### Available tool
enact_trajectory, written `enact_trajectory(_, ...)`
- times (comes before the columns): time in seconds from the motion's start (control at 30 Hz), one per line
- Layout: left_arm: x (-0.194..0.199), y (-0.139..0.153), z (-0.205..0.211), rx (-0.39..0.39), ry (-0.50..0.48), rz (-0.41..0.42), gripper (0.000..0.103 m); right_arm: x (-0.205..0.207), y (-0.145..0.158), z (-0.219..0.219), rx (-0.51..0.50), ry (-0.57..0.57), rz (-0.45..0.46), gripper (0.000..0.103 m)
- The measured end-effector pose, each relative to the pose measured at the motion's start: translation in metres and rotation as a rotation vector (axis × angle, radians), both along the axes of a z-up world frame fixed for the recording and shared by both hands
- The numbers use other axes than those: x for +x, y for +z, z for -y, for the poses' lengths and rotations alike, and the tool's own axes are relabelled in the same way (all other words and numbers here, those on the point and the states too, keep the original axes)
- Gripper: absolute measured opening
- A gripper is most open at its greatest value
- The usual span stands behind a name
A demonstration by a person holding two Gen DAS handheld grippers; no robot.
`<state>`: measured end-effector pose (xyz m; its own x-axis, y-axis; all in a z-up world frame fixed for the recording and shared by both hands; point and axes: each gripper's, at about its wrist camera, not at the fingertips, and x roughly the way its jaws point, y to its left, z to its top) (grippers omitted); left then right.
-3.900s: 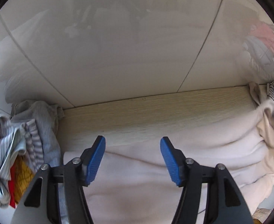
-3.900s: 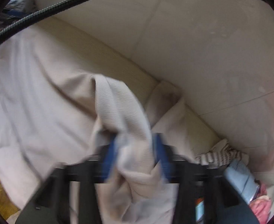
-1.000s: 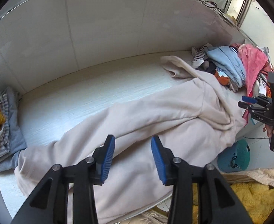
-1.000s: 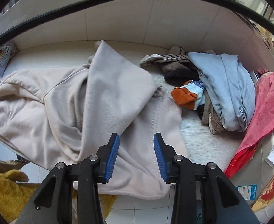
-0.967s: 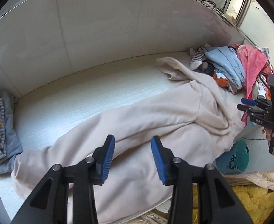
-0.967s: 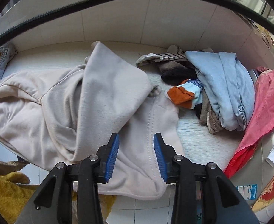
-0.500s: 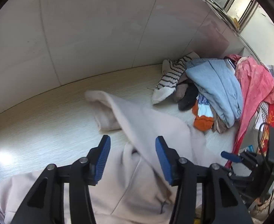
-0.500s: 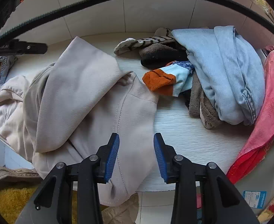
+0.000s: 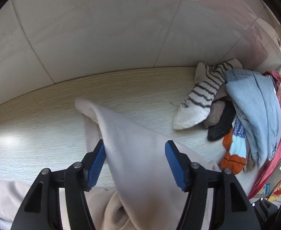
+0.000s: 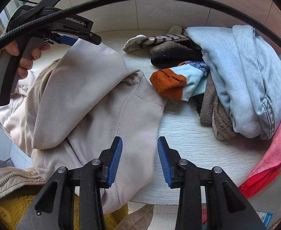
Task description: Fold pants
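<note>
Soft beige fleece pants (image 9: 132,153) — rumpled, pale woodgrain table (image 9: 35,134)

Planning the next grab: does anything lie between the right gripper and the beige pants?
Nothing visible does. The right gripper hangs open right above the pants; the sock pile lies off to the side.

Beige pants (image 10: 79,99); right of them a brown-striped white sock (image 9: 196,103), orange-and-pale-blue sock (image 10: 176,80), light blue denim (image 10: 242,72), pink cloth (image 10: 280,134); pale wood-grain tabletop (image 9: 35,126).

Pale tiled wall (image 9: 102,28), wood-grain tabletop (image 9: 35,118)
</note>
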<state>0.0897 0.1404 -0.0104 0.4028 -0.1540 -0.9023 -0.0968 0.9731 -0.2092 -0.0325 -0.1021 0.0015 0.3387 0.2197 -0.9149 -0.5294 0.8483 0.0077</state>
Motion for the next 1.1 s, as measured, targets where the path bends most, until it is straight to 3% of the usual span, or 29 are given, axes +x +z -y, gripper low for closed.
enact_trajectory(0.17, 0.0, -0.001, 0.008, 0.019, -0.01, 0.016, 0.065, 0.004, -0.004, 0.001, -0.001, 0.015, -0.017, 0.039)
enact_trajectory(0.23, -0.002, -0.001, 0.008, 0.01, 0.001, 0.023, 0.058, 0.006, -0.007, 0.0, -0.001, 0.019, -0.028, 0.039)
enact_trajectory(0.3, -0.004, -0.001, 0.006, 0.006, 0.008, 0.021, 0.016, 0.007, -0.01, -0.001, -0.001, 0.021, -0.039, 0.039)
enact_trajectory(0.4, -0.012, 0.004, 0.003, -0.047, 0.004, 0.055, 0.008, 0.009, -0.016, -0.003, -0.01, 0.023, -0.054, 0.039)
enact_trajectory(0.53, -0.036, 0.034, -0.002, -0.096, -0.005, 0.151, 0.005, 0.012, -0.023, -0.004, -0.014, 0.019, -0.071, 0.039)
enact_trajectory(0.73, -0.097, 0.1, -0.025, -0.152, 0.028, 0.325, 0.005, 0.012, -0.03, -0.009, -0.039, 0.013, -0.074, 0.039)
enact_trajectory(0.93, -0.168, 0.156, -0.057, -0.107, 0.098, 0.467, 0.005, 0.011, -0.04, -0.014, -0.083, -0.001, -0.082, 0.039)
enact_trajectory(1.1, -0.233, 0.181, -0.102, -0.06, 0.249, 0.518, 0.005, 0.01, -0.044, -0.022, -0.116, -0.005, -0.066, 0.039)
